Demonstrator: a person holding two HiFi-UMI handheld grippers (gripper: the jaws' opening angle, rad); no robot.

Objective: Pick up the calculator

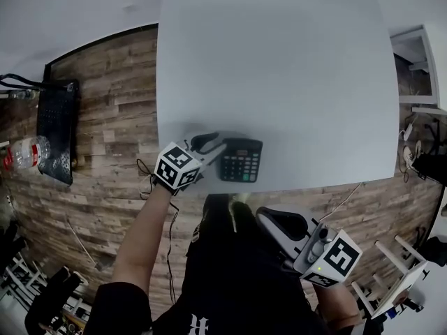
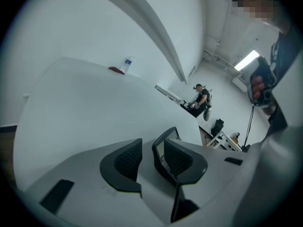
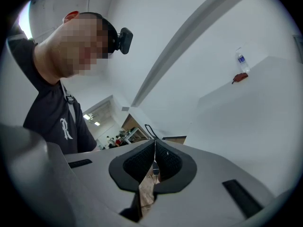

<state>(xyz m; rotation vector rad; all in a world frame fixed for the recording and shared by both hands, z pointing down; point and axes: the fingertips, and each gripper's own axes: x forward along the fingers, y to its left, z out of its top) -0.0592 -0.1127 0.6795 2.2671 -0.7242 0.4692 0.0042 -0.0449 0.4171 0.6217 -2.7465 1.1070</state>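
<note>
A black calculator lies flat near the front edge of the white table. My left gripper reaches over that edge to the calculator's left side. In the left gripper view the left gripper is open, and the calculator's end stands between the pads, close to the right one, with a gap to the left pad. My right gripper hangs in front of the table over my lap, away from the calculator. Seen from its own camera, the right gripper is shut with nothing in it.
On the wooden floor to the left of the table lie a water bottle and a black mesh tray. A white shelf stands at the right, and a white rack at the lower right. A cable hangs by my left wrist.
</note>
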